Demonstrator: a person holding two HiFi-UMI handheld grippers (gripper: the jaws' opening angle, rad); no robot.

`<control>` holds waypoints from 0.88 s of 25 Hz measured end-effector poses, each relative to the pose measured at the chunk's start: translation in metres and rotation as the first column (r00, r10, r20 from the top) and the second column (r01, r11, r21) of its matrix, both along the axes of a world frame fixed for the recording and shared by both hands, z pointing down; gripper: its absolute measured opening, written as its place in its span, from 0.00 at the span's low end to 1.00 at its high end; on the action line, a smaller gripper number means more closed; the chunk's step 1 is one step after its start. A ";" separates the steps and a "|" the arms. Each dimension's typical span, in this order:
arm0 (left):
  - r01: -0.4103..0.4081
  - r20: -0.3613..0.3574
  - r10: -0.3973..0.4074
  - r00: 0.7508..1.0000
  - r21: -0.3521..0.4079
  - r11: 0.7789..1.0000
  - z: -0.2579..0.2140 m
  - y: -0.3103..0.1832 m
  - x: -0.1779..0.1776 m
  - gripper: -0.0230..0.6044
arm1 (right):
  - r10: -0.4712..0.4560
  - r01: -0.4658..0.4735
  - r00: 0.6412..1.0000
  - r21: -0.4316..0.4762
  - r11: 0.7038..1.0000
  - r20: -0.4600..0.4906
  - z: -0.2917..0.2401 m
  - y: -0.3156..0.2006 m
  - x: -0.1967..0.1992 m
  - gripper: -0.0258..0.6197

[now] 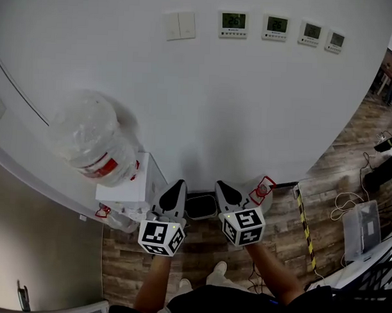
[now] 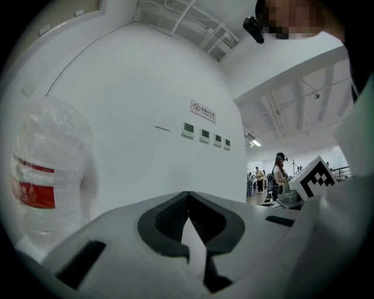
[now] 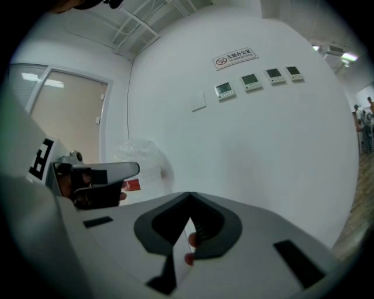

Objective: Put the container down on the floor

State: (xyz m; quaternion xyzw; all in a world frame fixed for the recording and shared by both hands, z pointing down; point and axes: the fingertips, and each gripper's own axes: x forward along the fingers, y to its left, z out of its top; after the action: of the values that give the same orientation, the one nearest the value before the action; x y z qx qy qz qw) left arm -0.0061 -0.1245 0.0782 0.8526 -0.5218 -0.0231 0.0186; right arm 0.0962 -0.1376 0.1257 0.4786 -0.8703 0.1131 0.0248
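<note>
White wall is filling the scene ahead of both tools, with a row of thermostats high up on it and wood floor running along its foot. Both grippers are hovering side by side above that floor, noses aimed at the wall.

The left gripper is showing its jaws pinched together at the tips in its own view, nothing between them. The right gripper is doing the same: tips meeting, nothing gripped, only small red flecks peeking through the slit beneath them, and I cannot tell what they are.

The container, a dark square tub with a pale rim, is sitting on the floor against the wall, right in the gap between the two grippers and below their tips, neither one touching it.

Off to the left gripper's outer side a big clear water bottle is standing on a white dispenser; it is looming large in the left gripper view. Just beyond the right gripper's outer side a clear jug with a red ring is resting near the wall.
</note>
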 end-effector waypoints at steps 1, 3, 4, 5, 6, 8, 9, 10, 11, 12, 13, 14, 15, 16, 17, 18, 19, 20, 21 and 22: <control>-0.003 -0.002 0.003 1.000 0.001 1.000 -0.001 0.004 -0.003 0.06 | 0.004 -0.004 1.000 -0.002 1.000 0.001 0.000 0.003 -0.003 0.08; -0.008 -0.006 0.008 1.000 0.007 1.000 -0.004 0.011 -0.011 0.06 | 0.011 -0.011 1.000 0.000 1.000 0.003 -0.003 0.011 -0.010 0.08; -0.010 -0.008 0.010 1.000 0.012 1.000 -0.006 0.015 -0.015 0.06 | 0.015 -0.015 1.000 0.006 1.000 0.004 -0.005 0.014 -0.014 0.08; -0.012 -0.010 0.012 1.000 0.016 1.000 -0.008 0.019 -0.020 0.06 | 0.020 -0.020 1.000 0.015 1.000 0.006 -0.007 0.018 -0.017 0.08; -0.013 -0.011 0.013 1.000 0.019 1.000 -0.009 0.023 -0.026 0.06 | 0.027 -0.027 1.000 0.025 0.999 0.007 -0.010 0.023 -0.021 0.08; -0.017 -0.014 0.017 1.000 0.026 1.000 -0.012 0.032 -0.037 0.06 | 0.039 -0.039 0.999 0.044 0.998 0.008 -0.016 0.032 -0.030 0.08; -0.021 -0.015 0.021 1.000 0.030 0.999 -0.013 0.037 -0.042 0.06 | 0.044 -0.044 0.999 0.051 0.998 0.009 -0.019 0.037 -0.034 0.08; -0.025 -0.017 0.025 1.000 0.034 0.999 -0.015 0.041 -0.046 0.06 | 0.048 -0.048 0.999 0.057 0.997 0.010 -0.022 0.042 -0.039 0.08; -0.029 -0.018 0.030 0.999 0.039 0.999 -0.016 0.046 -0.050 0.06 | 0.052 -0.052 0.999 0.061 0.997 0.010 -0.024 0.047 -0.043 0.08; -0.034 -0.017 0.034 0.999 0.043 0.999 -0.017 0.051 -0.054 0.06 | 0.055 -0.056 0.998 0.064 0.996 0.011 -0.026 0.052 -0.047 0.08; -0.038 -0.015 0.039 0.999 0.046 0.998 -0.018 0.057 -0.057 0.06 | 0.059 -0.059 0.998 0.066 0.996 0.011 -0.028 0.057 -0.051 0.08; -0.043 -0.014 0.044 0.999 0.048 0.998 -0.018 0.062 -0.061 0.06 | 0.064 -0.064 0.998 0.070 0.995 0.013 -0.030 0.062 -0.055 0.08; -0.047 -0.015 0.048 0.999 0.051 0.998 -0.019 0.068 -0.065 0.06 | 0.071 -0.072 0.997 0.075 0.995 0.016 -0.032 0.068 -0.059 0.08; -0.049 -0.017 0.050 0.999 0.054 0.997 -0.020 0.073 -0.069 0.06 | 0.080 -0.081 0.997 0.079 0.994 0.019 -0.033 0.073 -0.062 0.08; -0.051 -0.020 0.052 0.998 0.057 0.997 -0.021 0.078 -0.074 0.06 | 0.089 -0.090 0.996 0.083 0.992 0.022 -0.035 0.078 -0.065 0.08; -0.052 -0.023 0.053 0.998 0.060 0.997 -0.022 0.082 -0.080 0.06 | 0.096 -0.097 0.995 0.084 0.992 0.023 -0.037 0.083 -0.068 0.08; -0.053 -0.026 0.055 0.998 0.062 0.997 -0.023 0.087 -0.085 0.06 | 0.102 -0.103 0.995 0.085 0.991 0.024 -0.038 0.088 -0.072 0.08; -0.055 -0.028 0.057 0.998 0.063 0.996 -0.025 0.092 -0.090 0.06 | 0.107 -0.108 0.994 0.087 0.990 0.024 -0.040 0.093 -0.076 0.08; -0.058 -0.030 0.060 0.998 0.065 0.996 -0.026 0.097 -0.094 0.06 | 0.111 -0.113 0.994 0.090 0.990 0.025 -0.043 0.098 -0.080 0.08; -0.062 -0.032 0.064 0.997 0.067 0.996 -0.028 0.101 -0.098 0.06 | 0.114 -0.116 0.993 0.095 0.989 0.025 -0.045 0.103 -0.084 0.09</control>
State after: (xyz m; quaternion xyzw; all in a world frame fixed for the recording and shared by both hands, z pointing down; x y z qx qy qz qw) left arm -0.1039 -0.0234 0.0501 0.8683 -0.4931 -0.0543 0.0002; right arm 0.0126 -0.0345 0.0805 0.5277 -0.8458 0.0768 -0.0135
